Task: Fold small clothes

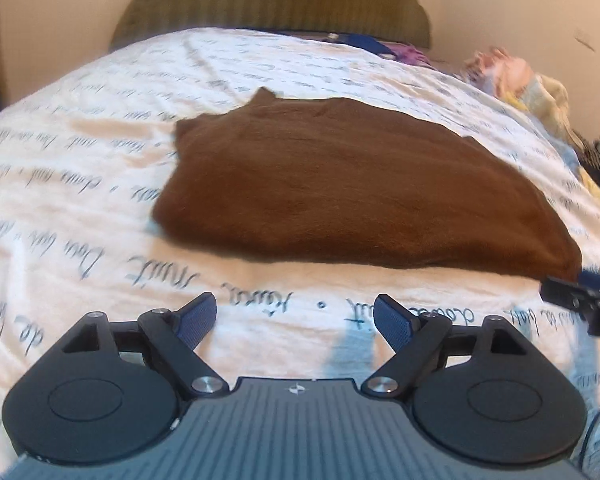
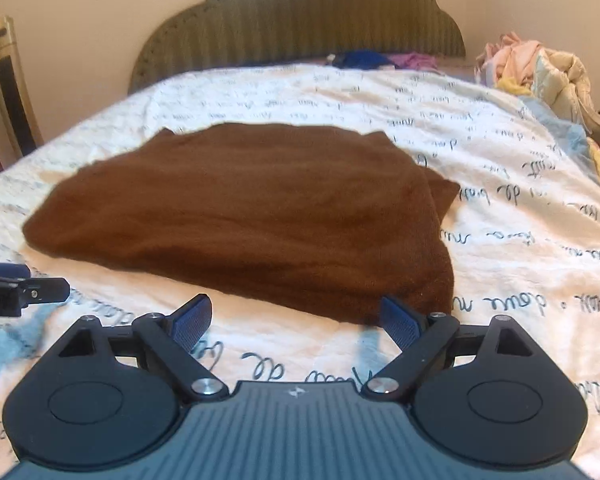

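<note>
A brown knitted garment lies folded flat on the white bedspread with script print; it also shows in the right wrist view. My left gripper is open and empty, just short of the garment's near edge. My right gripper is open and empty, its right finger close by the garment's near right corner. The right gripper's tip shows at the left view's right edge; the left gripper's tip shows at the right view's left edge.
A padded olive headboard stands at the far end. Blue and purple clothes lie by it. A pile of pale clothes and bedding sits at the far right. A tall appliance stands left of the bed.
</note>
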`<state>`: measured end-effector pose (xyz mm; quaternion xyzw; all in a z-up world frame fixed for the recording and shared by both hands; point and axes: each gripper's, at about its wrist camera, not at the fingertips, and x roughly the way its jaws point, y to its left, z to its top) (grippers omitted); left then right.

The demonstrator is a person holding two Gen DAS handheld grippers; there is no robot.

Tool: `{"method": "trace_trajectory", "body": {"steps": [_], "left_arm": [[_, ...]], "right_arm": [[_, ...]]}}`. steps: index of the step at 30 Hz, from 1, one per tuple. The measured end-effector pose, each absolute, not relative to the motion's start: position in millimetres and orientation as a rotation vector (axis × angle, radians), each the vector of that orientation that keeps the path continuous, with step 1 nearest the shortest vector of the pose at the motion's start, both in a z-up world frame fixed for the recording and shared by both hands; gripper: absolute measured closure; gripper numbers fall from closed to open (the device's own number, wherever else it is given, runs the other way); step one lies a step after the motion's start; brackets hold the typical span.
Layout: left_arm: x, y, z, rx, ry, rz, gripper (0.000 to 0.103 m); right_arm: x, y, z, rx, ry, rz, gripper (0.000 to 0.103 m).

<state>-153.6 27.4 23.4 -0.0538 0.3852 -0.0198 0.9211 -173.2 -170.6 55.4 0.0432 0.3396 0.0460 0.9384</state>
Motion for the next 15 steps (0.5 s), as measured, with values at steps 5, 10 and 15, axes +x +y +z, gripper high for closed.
{"method": "trace_trajectory", "body": {"steps": [5, 10, 15], "left_arm": [[-154.3, 24.5, 20.6, -0.105, 0.778, 0.012, 0.017], [-147.8, 85.1, 34.4, -0.484, 0.735, 0.007, 0.011], [-118.9, 131.7, 12.5, -0.926, 0.726, -0.019, 0.013]], "right_arm": [[-172.2, -162.6, 28.8, 0.076, 0.745, 0.041, 0.005], [-179.7, -166.3, 55.8, 0.130, 0.716, 0.081, 0.005], [-163.3, -171.2, 55.2, 0.172, 0.731, 0.087, 0.005]]}}
